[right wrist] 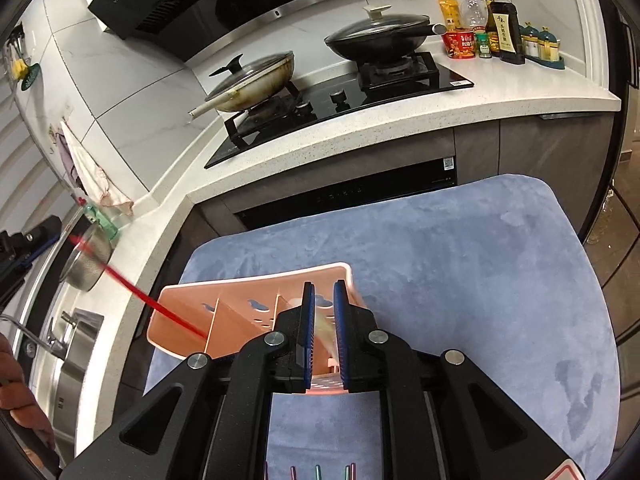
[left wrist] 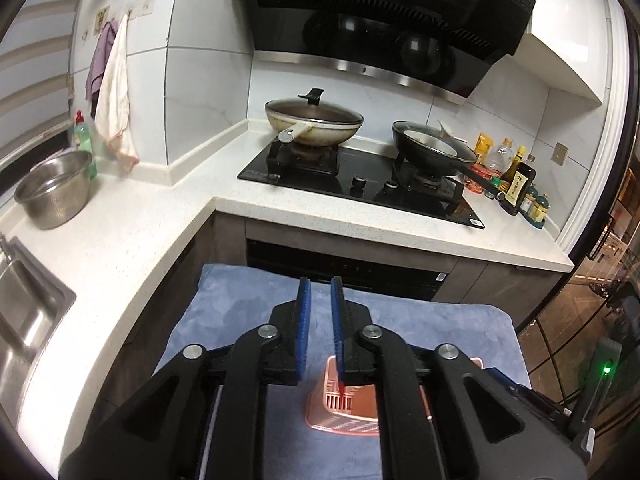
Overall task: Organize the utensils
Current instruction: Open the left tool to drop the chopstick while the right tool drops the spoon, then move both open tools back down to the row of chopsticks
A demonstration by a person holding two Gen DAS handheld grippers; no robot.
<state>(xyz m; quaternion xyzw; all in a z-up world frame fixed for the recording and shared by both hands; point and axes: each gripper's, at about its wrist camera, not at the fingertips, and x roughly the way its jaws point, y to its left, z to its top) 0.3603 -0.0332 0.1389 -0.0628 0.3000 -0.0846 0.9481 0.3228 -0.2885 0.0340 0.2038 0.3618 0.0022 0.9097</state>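
Blue mat (right wrist: 460, 260) carries the pink utensil caddy (right wrist: 256, 292); right hand-held gripper (right wrist: 322, 336) clamps a blurred pale utensil above its right compartment, left hand-held gripper (left wrist: 320, 320) slightly apart, empty: lower vertically, then release.

A pink plastic utensil caddy (right wrist: 256, 308) is seen standing upright on a blue plush mat (right wrist: 460, 264). The caddy is open-topped and divided by thin upright partitions into side-by-side compartments; cloud-shaped cutouts are noted in the far wall and a slotted floor is visible (left wrist: 340, 404). A red chopstick (right wrist: 140, 292), motion-blurred, is recorded leaning out of the leftmost compartment, its lower end inside against a partition and its upper end angled up and to the left beyond the rim. A pale, blurred utensil (right wrist: 325, 332) is seen tilted over a middle compartment; its type cannot be determined. Coloured utensil tips (right wrist: 318, 471) are observed at the bottom edge of the right wrist view, near the mat's front.
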